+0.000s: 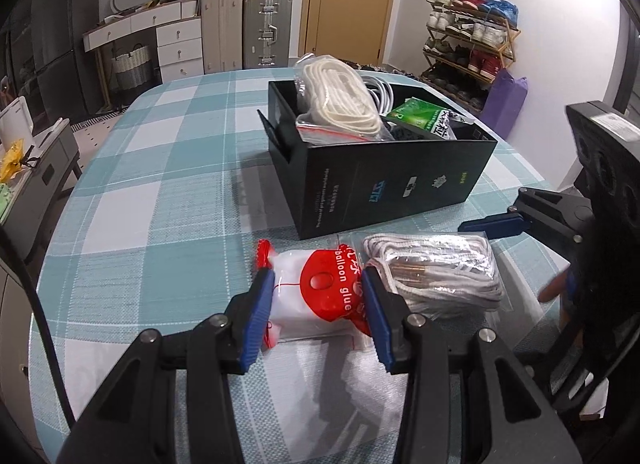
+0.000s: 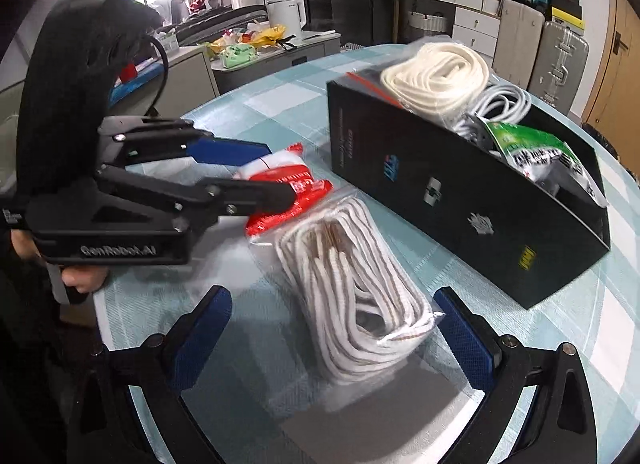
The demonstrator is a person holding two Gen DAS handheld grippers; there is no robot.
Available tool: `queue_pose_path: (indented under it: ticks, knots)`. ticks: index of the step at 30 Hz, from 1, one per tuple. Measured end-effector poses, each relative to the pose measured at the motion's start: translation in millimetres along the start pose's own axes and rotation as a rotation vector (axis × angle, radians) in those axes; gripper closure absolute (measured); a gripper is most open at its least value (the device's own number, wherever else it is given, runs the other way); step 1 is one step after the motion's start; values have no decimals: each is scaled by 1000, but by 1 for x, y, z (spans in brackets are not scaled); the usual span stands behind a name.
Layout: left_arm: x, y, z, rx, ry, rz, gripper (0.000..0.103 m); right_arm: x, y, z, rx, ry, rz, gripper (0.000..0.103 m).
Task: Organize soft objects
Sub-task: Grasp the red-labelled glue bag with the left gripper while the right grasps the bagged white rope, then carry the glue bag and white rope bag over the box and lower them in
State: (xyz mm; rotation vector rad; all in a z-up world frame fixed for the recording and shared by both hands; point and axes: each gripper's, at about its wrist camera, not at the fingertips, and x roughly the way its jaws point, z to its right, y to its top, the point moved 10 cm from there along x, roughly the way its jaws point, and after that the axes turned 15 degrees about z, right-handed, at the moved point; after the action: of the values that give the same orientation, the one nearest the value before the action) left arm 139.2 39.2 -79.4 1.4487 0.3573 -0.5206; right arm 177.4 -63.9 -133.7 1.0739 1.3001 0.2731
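My left gripper (image 1: 318,306) has its jaws set on either side of the red-and-white balloon glue packet (image 1: 316,296), the blue pads (image 1: 256,318) against its two ends. The packet lies on the bench (image 1: 160,191), and from the right wrist view I see the same gripper (image 2: 272,171) clamped across the packet (image 2: 288,191), so I count it as gripped, the jaws narrowed to the packet's width.

Just to the right of those jaws, touching the packet's edge, lies a clear bag of white-and-brown cord (image 1: 436,276). My right gripper (image 2: 332,340) has its jaws wide apart, one pad on each side of that cord bag (image 2: 352,296), neither pad touching it as far as I can tell; the bag's near end sits between the fingertips. In the left view only one blue finger of the right gripper (image 1: 494,223) shows, beyond the cord bag.

Ahead of both sets of jaws stands the black box (image 1: 384,187), open at the top. In it I can see a bagged coil of cream rope (image 1: 340,99), a white cable (image 2: 500,103) behind that, and a green packet (image 1: 420,115) toward the right end.
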Motion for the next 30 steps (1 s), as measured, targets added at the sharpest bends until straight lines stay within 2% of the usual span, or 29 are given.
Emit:
queue_pose_path:
  ticks: [6, 8, 10, 11, 13, 16, 21, 30]
  knots:
    - [0, -2, 7, 12, -6, -3, 59, 14, 8, 12, -24, -66, 5, 4]
    - [-1, -2, 7, 10, -8, -3, 59, 14, 10, 7, -33, -47, 8, 11]
    - [-2, -1, 7, 0, -11, -2, 59, 11, 10, 3, -46, -34, 17, 24]
    - [-2, -1, 6, -4, -11, -1, 59, 9, 9, 2, -50, -32, 17, 26]
    - [-3, 0, 5, -7, -5, 7, 59, 4, 5, 0, -54, -20, 16, 44]
    - [-6, 3, 5, -20, -12, 17, 59, -8, -5, 1, -36, 1, 16, 56]
    - [-10, 6, 7, -18, -8, 32, 59, -17, -6, 2, -28, -15, 43, 62]
    - [-25, 22, 2, -33, 9, 97, 59, -52, 2, 4, -9, -38, 143, 62]
